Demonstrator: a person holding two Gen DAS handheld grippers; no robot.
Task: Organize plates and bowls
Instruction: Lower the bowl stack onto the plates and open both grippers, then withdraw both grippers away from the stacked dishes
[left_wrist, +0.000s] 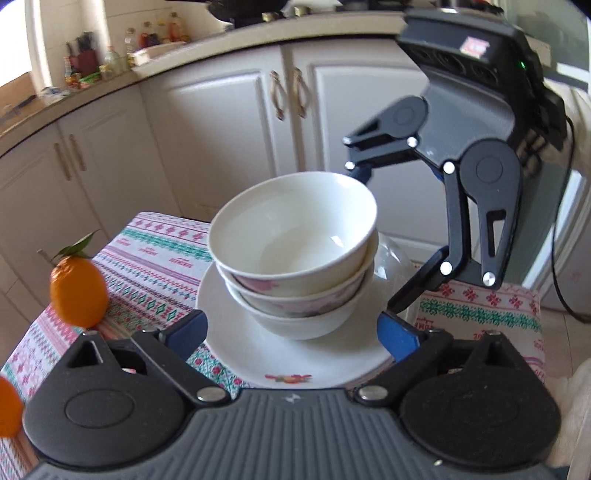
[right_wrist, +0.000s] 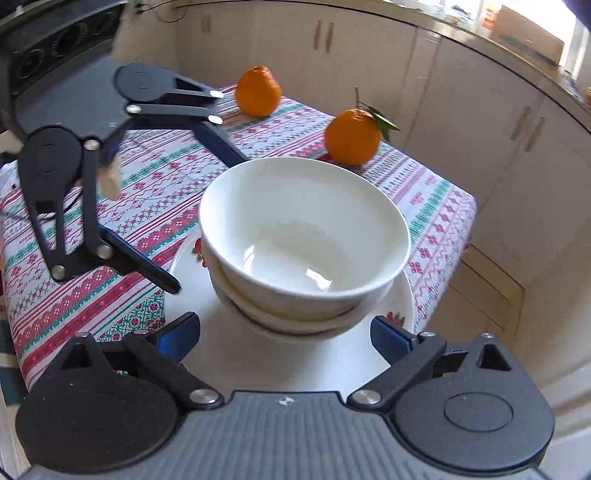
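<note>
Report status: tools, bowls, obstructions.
Left tool open, right tool open, nothing held. Stacked white ceramic bowls on white floral plate. Two oranges nearby, clear.

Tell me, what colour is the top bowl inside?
Plain white; the top bowl shows best in the right wrist view.

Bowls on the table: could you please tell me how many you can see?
3, nested in one stack on the white plate: the top bowl, the middle bowl and the bottom bowl. Another may be hidden inside the stack.

My table (right_wrist: 448, 206), patterned cloth (right_wrist: 155, 184): plate (right_wrist: 207, 310) near my edge, two oranges (right_wrist: 352, 136) (right_wrist: 258, 91) at far edge.
</note>
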